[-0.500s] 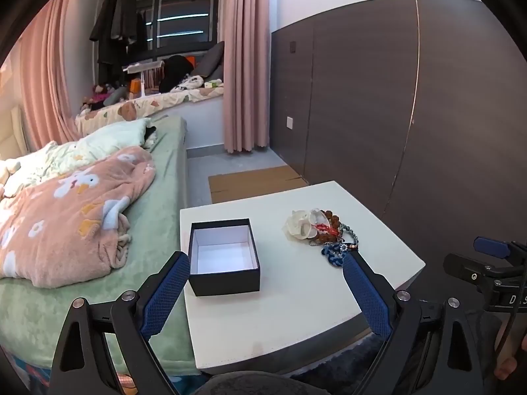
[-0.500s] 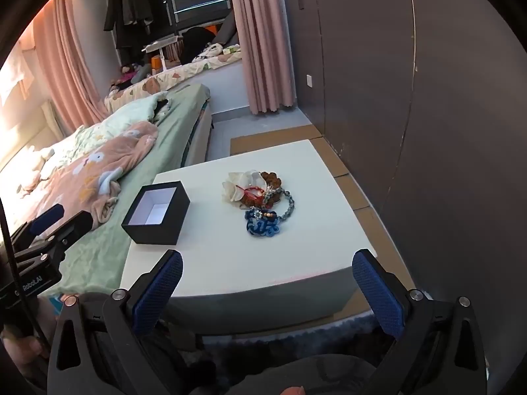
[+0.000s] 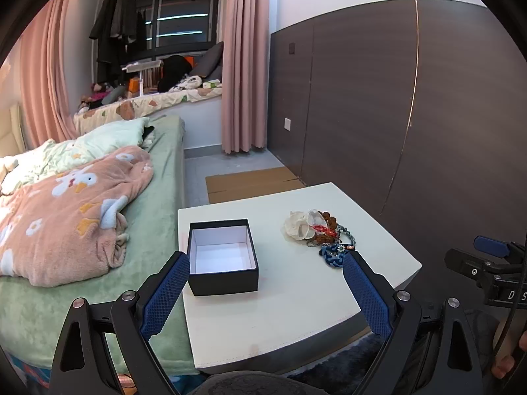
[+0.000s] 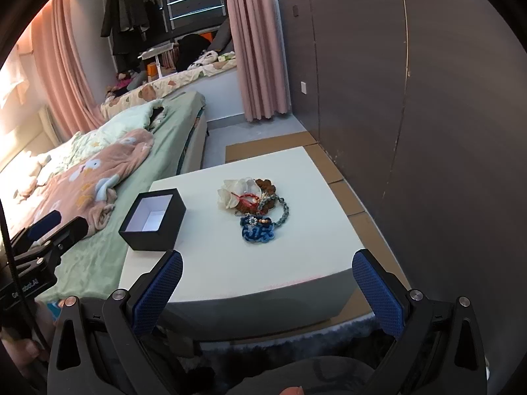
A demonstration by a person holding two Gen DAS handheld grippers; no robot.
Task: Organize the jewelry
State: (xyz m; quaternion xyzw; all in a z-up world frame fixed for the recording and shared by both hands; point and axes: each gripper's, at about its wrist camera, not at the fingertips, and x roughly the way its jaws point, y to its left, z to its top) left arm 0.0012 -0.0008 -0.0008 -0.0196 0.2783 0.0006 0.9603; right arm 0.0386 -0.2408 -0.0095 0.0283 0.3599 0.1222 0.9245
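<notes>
The left gripper (image 3: 266, 263) hung above the near edge of the white table (image 3: 296, 312), its blue-padded fingers (image 3: 166, 291) spread wide with nothing between them. Just past its left finger, at about eleven o'clock from the claw's middle, stood the black box (image 3: 224, 260), lidless, its white inside bare. At about one o'clock, beyond the right finger, lay the jewelry pile (image 3: 321, 233): a white shell-like piece, brown beads, a red cord, a grey-green beaded strand and a blue knotted piece nearest the claw, all touching one another in a heap and well apart from the box. At three o'clock, off the table's edge, the right gripper (image 3: 490, 256) showed partly in that view

The right gripper (image 4: 267, 270) likewise had its fingers (image 4: 158, 291) spread to the full, holding nothing, poised over the table's (image 4: 296, 263) near edge. The jewelry pile (image 4: 253, 207) sat at twelve o'clock from it on the tabletop, the blue knotted piece closest. The black box (image 4: 153, 220) stood at ten o'clock, near the table's left edge. At nine o'clock the left gripper (image 4: 46, 230) showed against the bed (image 4: 98, 263), whose green sheet carried a pink blanket (image 4: 85, 181). At two o'clock rose the dark panelled wall (image 4: 428, 131), and far off at twelve hung the pink curtains (image 4: 260, 49)
</notes>
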